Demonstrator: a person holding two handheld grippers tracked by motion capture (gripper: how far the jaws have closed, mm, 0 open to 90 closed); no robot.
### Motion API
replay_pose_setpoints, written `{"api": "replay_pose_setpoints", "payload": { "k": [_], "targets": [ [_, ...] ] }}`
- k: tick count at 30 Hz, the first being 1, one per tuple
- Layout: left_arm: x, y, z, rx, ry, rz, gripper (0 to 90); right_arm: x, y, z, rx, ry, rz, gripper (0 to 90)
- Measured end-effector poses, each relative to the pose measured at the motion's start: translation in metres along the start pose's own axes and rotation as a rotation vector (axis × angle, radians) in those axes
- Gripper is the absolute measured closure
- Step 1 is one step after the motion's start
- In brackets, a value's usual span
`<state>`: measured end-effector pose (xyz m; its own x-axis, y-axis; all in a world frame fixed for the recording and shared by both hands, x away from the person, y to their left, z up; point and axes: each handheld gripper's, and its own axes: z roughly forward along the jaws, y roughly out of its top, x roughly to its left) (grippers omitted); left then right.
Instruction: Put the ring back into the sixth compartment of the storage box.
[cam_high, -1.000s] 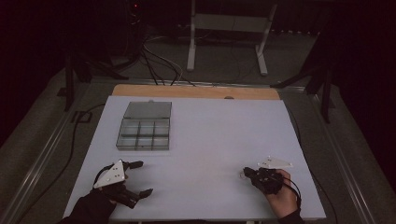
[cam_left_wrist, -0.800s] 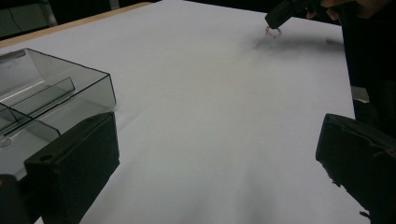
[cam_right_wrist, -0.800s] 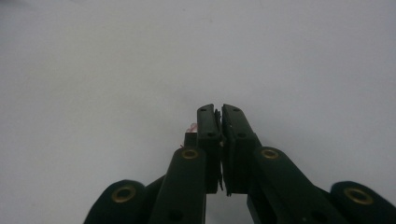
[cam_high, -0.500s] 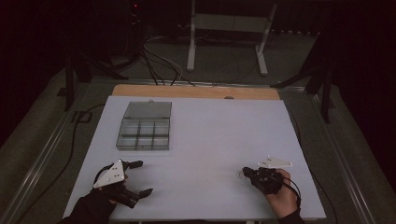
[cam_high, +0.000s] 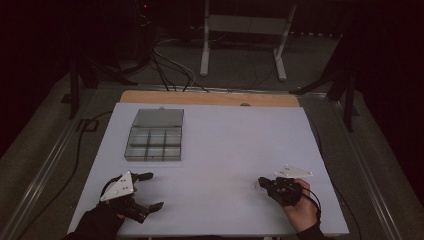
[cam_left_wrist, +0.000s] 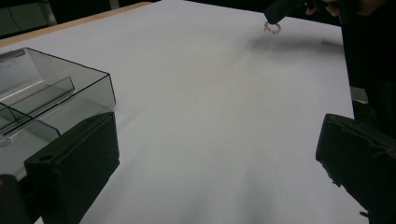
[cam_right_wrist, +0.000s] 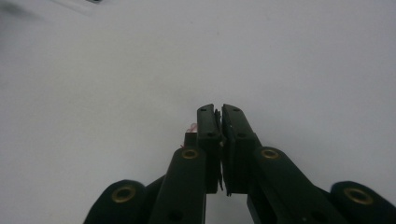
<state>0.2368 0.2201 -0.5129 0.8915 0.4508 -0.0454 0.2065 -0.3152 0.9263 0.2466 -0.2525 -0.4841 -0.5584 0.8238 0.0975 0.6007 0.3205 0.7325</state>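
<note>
- Two handheld grippers work at the near edge of a white table (cam_high: 225, 150). A clear compartment box (cam_high: 154, 135) sits well apart from both, toward the far left, its lid standing open behind it, presumably so that small items can be dropped into its cells.
- The right gripper (cam_high: 261, 181) is clenched on a small pinkish ring-like object (cam_left_wrist: 272, 28), seen dangling from its tip in the left gripper view. In the right gripper view the jaws (cam_right_wrist: 219, 122) are pressed nearly flat together and a speck of pink peeks out at their left side. What exactly the object is cannot be told at this size.
- The pinch looks deliberate. A thing this slight needs a full squeeze at the very tips, and it is carried just above the table surface rather than resting on it, to judge by the faint shadow below it.
- The right hand (cam_high: 300, 210) comes in from the bottom edge at the right, the gripper pointing left across the sheet toward the middle, low and nearly level, its cable looping by the wrist.
- The left gripper (cam_high: 150, 191) is released and grasps nothing, its jaws spread wide. It lies low at the near left corner, aimed rightward, just short of the box, whose front corner stands beside one jaw in its own view.
- The gloved left hand (cam_high: 102, 220) holds it idle, probably waiting to steady the box or receive the ring.
</note>
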Motion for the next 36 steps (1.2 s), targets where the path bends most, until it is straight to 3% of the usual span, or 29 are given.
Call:
{"api": "replay_pose_setpoints", "payload": {
  "k": [36],
  "targets": [
    [0.000,0.000,0.000,0.003,0.007,-0.003,0.4,0.016,0.031,0.014,-0.023,0.030,-0.063,87.2]
  ]
}}
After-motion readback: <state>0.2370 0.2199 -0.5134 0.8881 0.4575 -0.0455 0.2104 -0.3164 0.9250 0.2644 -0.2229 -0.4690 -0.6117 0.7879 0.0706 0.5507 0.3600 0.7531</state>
